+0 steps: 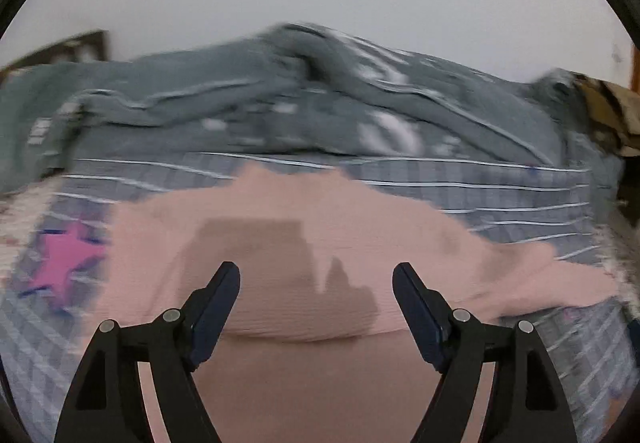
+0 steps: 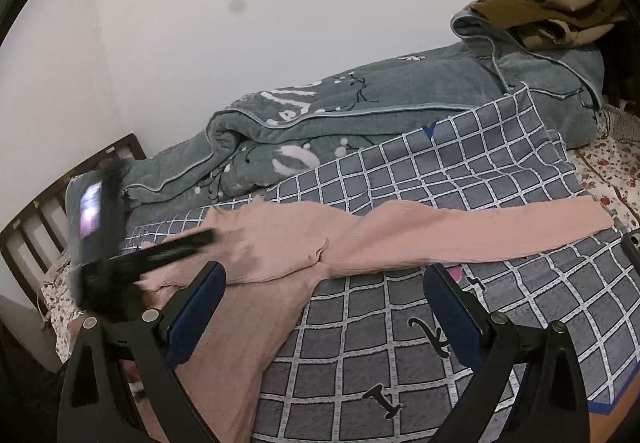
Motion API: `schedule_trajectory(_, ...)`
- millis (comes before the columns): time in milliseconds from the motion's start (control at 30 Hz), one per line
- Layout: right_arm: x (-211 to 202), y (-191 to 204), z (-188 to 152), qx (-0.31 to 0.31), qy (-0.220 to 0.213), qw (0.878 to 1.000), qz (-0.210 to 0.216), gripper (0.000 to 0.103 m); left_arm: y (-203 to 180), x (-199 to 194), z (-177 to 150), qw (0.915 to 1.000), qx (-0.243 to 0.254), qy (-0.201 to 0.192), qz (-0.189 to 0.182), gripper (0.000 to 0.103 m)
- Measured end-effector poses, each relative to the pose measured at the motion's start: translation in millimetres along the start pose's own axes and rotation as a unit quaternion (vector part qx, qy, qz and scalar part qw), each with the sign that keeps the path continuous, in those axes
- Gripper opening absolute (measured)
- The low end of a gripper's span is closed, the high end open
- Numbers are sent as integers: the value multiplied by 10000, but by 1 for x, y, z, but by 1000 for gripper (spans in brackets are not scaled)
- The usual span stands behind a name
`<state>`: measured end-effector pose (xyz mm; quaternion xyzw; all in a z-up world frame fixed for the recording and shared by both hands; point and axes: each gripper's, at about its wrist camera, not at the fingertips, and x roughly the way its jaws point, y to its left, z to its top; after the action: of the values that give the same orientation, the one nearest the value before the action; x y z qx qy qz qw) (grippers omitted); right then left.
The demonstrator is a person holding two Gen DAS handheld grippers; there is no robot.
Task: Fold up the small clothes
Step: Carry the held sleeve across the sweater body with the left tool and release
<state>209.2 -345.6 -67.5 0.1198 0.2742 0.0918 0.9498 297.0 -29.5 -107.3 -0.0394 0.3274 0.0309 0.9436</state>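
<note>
1. Checked grey bedspread (image 2: 420, 327) covers the bed, with a bunched grey-green quilt (image 2: 360, 111) against the plain white wall (image 2: 280, 3).
2. Pink garment (image 2: 280, 243) lies flat on the bedspread, one long limb running out toward the right of the right wrist view, another toward the camera.
3. Left gripper (image 1: 316, 283) angles down over the pink cloth, jaws apart, nothing between them; blur hides whether it touches.
4. Right gripper (image 2: 324, 283) hovers, jaws wide, empty.

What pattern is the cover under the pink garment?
Grey with a white grid: the cover shows sharpest in the right wrist view, under the pink garment.
</note>
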Motion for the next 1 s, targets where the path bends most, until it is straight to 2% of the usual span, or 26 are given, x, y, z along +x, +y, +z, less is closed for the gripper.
schedule_trajectory(33, 3, 2, -1, 12, 45, 10000, -7, 98, 18, -6, -5, 9998, -55, -2, 212, 78)
schedule_trajectory(133, 12, 7, -3, 45, 205, 9998, 30, 98, 68, -18, -22, 9977, -399, 112, 528, 78)
schedule_trajectory(233, 21, 18, -9, -53, 366, 9993, 109, 98, 105, -19, -39, 9950, -662, 353, 654, 78)
schedule_trajectory(400, 32, 49, -26, -488, 502, 9975, -81, 94, 148, -18, -62, 9908, -919, 502, 853, 78)
schedule_trajectory(567, 43, 65, -42, -682, 644, 9954, -181, 87, 166, 0, -71, 9884, -1106, 799, 674, 77)
schedule_trajectory(833, 62, 73, -53, -701, 1064, 9917, -182, 79, 178, 14, -60, 9830, -1649, 764, 268, 76)
schedule_trajectory(900, 73, 75, -59, -854, 1341, 9867, -340, 68, 175, 18, -59, 9827, -1660, 761, 321, 76)
schedule_trajectory(1000, 87, 74, -71, -1071, 1703, 9774, -648, 62, 163, 24, -59, 9850, -1352, 825, 679, 75)
